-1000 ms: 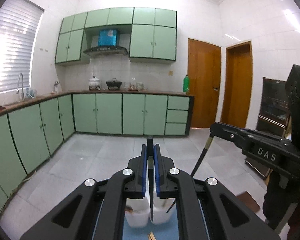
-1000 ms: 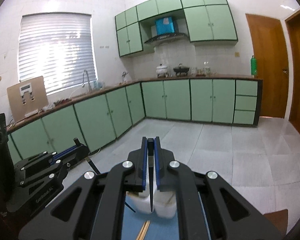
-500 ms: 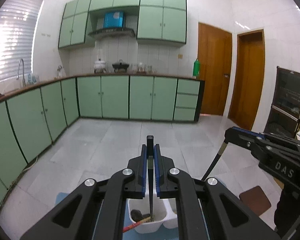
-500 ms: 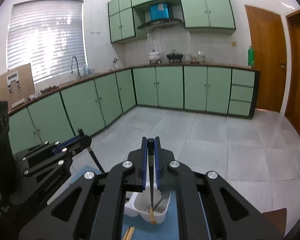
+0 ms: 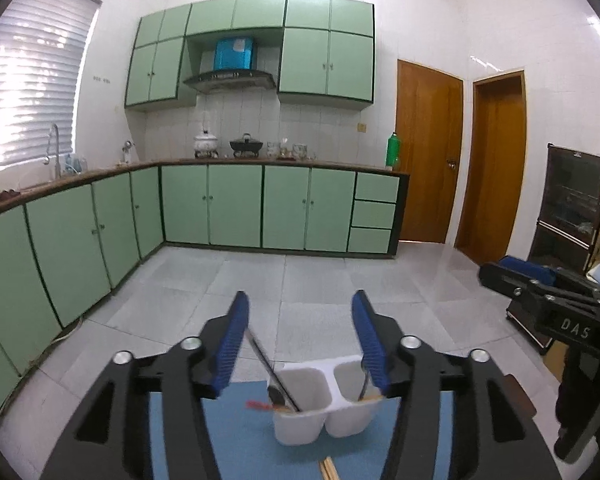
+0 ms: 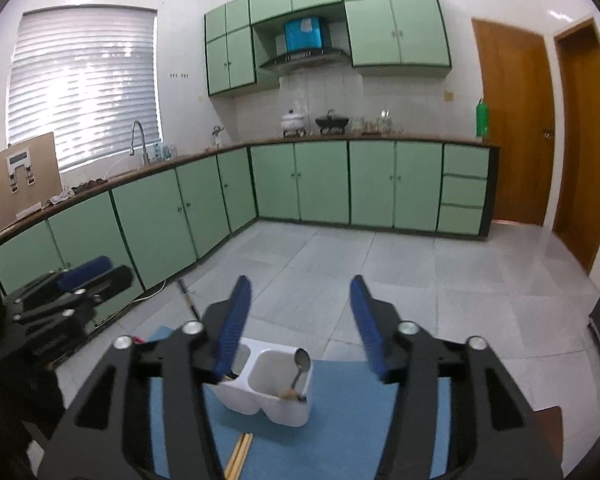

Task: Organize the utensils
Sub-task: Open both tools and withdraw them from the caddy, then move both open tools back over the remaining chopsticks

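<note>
Left wrist view is showing the left gripper (image 5: 298,336) gaping wide and holding nothing above the white two-compartment holder (image 5: 324,404) on the blue mat (image 5: 236,440); the right gripper (image 6: 300,320), marked "DAS", is gaping likewise. A spoon (image 6: 299,372) is leaning in one compartment, while chopsticks (image 6: 240,454) are lying lengthwise on the mat just below the holder, nearer the right gripper.

The white holder (image 6: 265,394) looks like smooth plastic, the spoon (image 6: 301,368) shiny metal, the blue mat (image 6: 340,436) matt, and the chopsticks (image 6: 239,454) pale wood.
</note>
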Action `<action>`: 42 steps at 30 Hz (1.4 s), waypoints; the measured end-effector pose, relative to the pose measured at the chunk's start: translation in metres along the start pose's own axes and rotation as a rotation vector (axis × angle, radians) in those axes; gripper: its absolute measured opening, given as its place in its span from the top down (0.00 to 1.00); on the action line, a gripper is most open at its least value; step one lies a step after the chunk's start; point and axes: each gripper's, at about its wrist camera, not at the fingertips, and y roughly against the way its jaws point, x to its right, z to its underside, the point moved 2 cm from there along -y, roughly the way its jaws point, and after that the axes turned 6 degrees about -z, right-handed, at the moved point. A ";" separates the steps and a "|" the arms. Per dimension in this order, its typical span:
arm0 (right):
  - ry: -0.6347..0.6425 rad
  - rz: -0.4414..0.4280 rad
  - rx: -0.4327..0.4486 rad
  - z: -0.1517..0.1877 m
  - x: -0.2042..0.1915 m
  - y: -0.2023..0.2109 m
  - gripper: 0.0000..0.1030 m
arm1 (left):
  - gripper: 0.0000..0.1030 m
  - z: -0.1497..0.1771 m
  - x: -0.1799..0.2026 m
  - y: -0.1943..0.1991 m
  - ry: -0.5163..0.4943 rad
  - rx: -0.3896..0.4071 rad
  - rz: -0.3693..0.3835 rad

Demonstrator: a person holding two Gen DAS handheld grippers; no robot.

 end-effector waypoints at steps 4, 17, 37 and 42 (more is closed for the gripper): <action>0.015 0.027 0.033 0.021 -0.005 0.043 0.25 | 0.33 0.014 -0.001 0.038 0.000 0.020 -0.011; -0.058 0.052 -0.076 0.164 -0.028 0.102 0.13 | 0.22 0.145 0.004 0.091 0.000 -0.183 -0.055; -0.142 0.020 -0.390 0.290 -0.076 0.055 0.13 | 0.22 0.271 -0.019 0.073 0.018 -0.441 -0.127; -0.147 0.007 -0.482 0.308 -0.082 0.039 0.13 | 0.22 0.278 -0.019 0.071 0.016 -0.463 -0.128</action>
